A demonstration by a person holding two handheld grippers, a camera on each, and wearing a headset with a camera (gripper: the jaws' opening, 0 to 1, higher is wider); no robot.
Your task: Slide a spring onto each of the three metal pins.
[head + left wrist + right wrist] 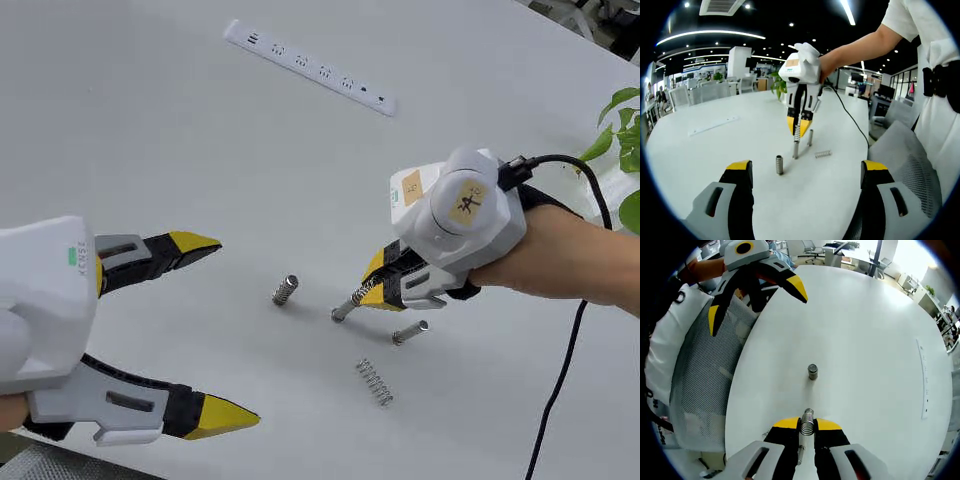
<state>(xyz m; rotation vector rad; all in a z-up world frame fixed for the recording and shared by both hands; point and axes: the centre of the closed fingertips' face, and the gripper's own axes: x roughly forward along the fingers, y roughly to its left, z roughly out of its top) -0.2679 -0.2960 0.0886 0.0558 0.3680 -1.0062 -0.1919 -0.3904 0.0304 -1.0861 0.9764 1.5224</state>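
On the white table, one pin (285,290) stands upright with a spring wound over it, also visible as the sprung pin (779,164) and from above (812,371). My right gripper (385,285) is shut on a second spring (807,421), which sits on top of the middle pin (342,311). In the left gripper view that spring (797,132) hangs just over the pin (795,149). A bare third pin (410,332) stands close by, and a loose spring (375,381) lies flat near it. My left gripper (215,330) stands open, well left of the pins.
A white power strip (310,66) lies at the far side of the table. A green plant (620,130) stands at the right edge. A black cable (560,380) trails from the right gripper across the table. A mesh chair (710,375) sits beside the table.
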